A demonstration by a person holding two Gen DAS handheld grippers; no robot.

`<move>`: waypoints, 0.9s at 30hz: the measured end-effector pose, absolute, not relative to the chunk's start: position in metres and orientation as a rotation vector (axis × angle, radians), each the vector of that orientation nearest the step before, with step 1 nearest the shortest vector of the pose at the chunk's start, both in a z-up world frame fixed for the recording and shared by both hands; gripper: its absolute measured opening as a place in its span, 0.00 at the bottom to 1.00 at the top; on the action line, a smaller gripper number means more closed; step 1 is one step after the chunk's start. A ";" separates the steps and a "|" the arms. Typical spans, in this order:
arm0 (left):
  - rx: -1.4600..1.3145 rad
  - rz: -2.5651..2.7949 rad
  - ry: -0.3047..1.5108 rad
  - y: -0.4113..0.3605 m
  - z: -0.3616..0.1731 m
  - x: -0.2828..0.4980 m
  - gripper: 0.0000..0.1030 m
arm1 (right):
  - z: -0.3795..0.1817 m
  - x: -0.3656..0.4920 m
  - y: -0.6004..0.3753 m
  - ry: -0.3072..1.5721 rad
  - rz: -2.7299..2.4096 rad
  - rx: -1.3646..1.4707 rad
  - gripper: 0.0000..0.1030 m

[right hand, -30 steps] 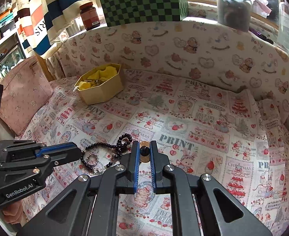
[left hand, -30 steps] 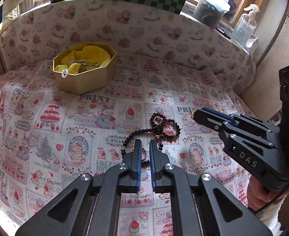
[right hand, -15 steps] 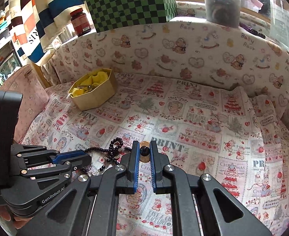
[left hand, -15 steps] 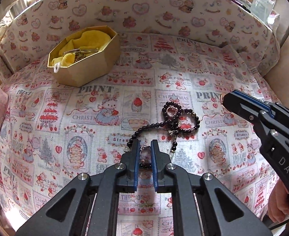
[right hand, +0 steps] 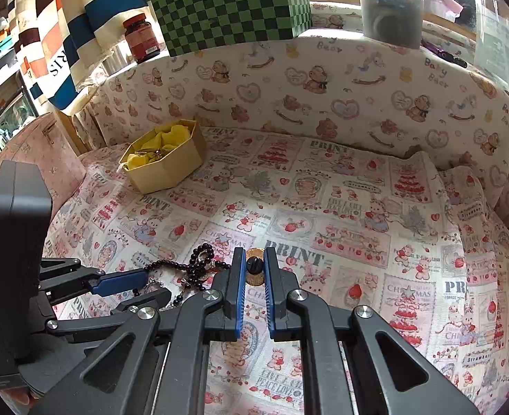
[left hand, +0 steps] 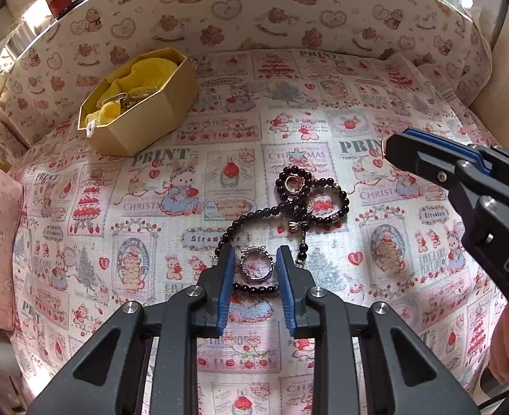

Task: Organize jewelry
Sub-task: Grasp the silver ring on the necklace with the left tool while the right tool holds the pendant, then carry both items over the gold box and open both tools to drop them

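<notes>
Silver ring lies flat directly between the opening jaws of the left hand-held gripper, untouched; the right hand-held gripper grips a small gold-rimmed piece.

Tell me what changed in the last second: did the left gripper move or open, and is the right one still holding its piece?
The left gripper has come forward and lower over the silver ring; its jaws are opening, the ring between them, not pressed. Unchanged: the right gripper stays clamped on the round gold piece; the black bead strand and gold box lie where they were.
</notes>
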State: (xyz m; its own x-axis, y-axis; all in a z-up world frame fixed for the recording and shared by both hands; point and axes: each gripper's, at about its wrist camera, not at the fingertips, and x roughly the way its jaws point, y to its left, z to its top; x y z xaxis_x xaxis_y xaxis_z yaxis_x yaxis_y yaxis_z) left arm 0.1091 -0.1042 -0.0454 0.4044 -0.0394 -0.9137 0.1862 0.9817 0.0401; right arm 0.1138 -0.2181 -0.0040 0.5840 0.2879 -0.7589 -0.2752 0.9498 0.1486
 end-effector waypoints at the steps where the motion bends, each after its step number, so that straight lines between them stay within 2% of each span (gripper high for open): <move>1: 0.137 -0.147 1.149 -0.104 -0.045 0.109 0.18 | -0.004 0.114 -0.218 0.889 0.328 0.014 0.11; 11: 0.071 -0.177 1.083 -0.087 -0.016 0.095 0.18 | -0.004 0.115 -0.220 0.886 0.325 0.019 0.11; 22: 0.044 -0.172 0.942 -0.059 0.032 0.079 0.18 | -0.003 0.115 -0.220 0.862 0.338 0.035 0.11; 27: 0.025 -0.169 0.850 -0.041 0.052 0.096 0.18 | -0.002 0.115 -0.222 0.834 0.386 0.077 0.11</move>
